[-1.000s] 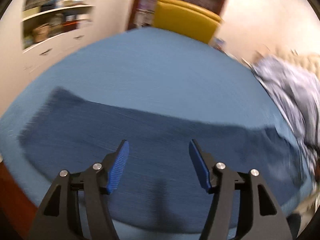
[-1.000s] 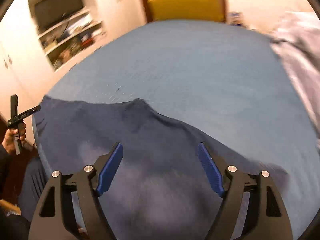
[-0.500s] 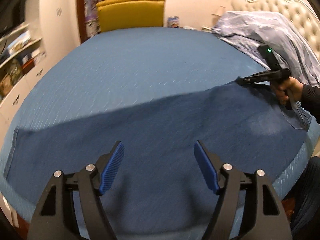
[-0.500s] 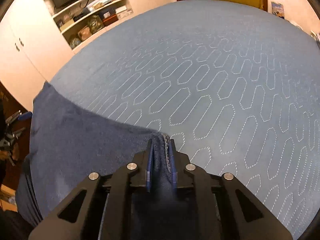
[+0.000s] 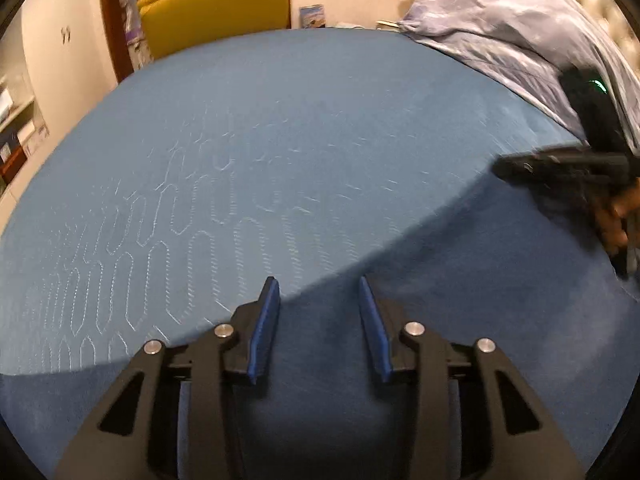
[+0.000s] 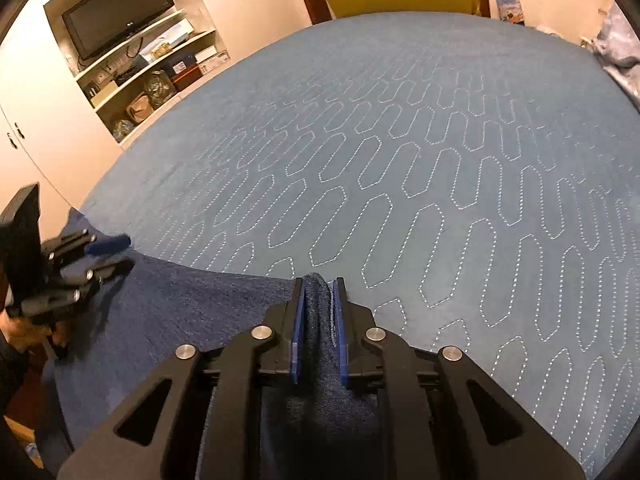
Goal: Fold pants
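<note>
Dark blue pants (image 5: 460,280) lie flat along the near edge of a bed with a blue quilted cover (image 5: 280,128). My left gripper (image 5: 318,294) is open, its two fingers straddling the far edge of the pants fabric. My right gripper (image 6: 318,296) is shut on a bunched fold of the pants (image 6: 318,320) at their far edge. In the right wrist view the left gripper (image 6: 108,256) shows at the far left over the pants (image 6: 180,304). In the left wrist view the right gripper (image 5: 516,168) shows at the right, at the pants edge.
A crumpled pale blue duvet (image 5: 512,40) lies at the bed's right by a tufted headboard. A yellow chair (image 5: 216,8) stands behind the bed. Shelves with a TV (image 6: 120,8) and boxes line the left wall. The bed cover (image 6: 400,160) stretches ahead.
My left gripper has dropped to the far edge of the pants and its fingers have narrowed around the fabric. My right gripper stays shut on the pants fold.
</note>
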`<state>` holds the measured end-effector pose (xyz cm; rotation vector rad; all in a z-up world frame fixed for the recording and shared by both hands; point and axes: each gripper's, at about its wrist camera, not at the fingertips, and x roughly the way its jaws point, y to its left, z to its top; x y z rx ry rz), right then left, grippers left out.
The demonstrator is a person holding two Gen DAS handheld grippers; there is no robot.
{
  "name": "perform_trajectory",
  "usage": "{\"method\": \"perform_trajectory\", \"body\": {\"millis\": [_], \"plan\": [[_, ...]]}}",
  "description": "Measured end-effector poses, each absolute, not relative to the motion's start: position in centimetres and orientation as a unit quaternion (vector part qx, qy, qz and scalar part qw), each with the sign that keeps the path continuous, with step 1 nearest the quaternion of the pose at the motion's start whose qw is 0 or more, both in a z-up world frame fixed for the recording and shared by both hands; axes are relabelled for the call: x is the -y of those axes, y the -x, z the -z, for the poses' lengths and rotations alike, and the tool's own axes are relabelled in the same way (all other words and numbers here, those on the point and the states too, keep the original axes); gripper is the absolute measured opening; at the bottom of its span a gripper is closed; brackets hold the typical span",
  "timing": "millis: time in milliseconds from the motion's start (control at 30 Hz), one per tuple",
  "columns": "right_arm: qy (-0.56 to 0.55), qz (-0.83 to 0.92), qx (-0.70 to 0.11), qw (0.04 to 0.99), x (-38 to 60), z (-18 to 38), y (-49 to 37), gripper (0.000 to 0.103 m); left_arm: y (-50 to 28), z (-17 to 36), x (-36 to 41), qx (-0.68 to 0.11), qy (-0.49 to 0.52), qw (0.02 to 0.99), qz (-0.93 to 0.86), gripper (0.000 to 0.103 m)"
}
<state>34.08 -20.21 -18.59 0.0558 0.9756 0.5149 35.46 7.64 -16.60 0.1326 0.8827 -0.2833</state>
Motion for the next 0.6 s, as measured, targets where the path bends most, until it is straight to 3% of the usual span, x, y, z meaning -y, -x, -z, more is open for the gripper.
{"method": "perform_trajectory", "body": {"millis": [100, 200, 267, 367, 433, 600], "plan": [[-0.032, -0.238, -0.462, 0.854, 20.1, 18.6, -34.3, 0.012, -35.5, 14.9, -10.0, -0.399, -0.038, 0.912, 0.090, 0.043], [-0.046, -0.235, -0.457, 0.857, 20.7, 18.3, -34.2, 0.022, -34.3, 13.9, -10.5, -0.388, -0.006, 0.913, 0.124, 0.057], [-0.055, -0.219, -0.441, 0.869, 21.8, 17.3, -33.8, 0.047, -33.4, 14.4, -9.0, -0.389, -0.031, 0.908, 0.151, 0.063], [-0.073, -0.173, -0.411, 0.892, 25.4, 15.0, -32.6, 0.060, -33.5, 16.0, -7.8, -0.411, -0.079, 0.897, 0.138, 0.064], [-0.086, -0.145, -0.397, 0.902, 28.4, 13.7, -31.4, 0.065, -34.3, 16.6, -9.7, -0.422, -0.062, 0.900, 0.088, 0.069], [-0.064, -0.112, -0.403, 0.906, 35.3, 12.3, -26.3, 0.065, -32.3, 13.9, -14.2, -0.379, -0.024, 0.925, -0.011, 0.069]]}}
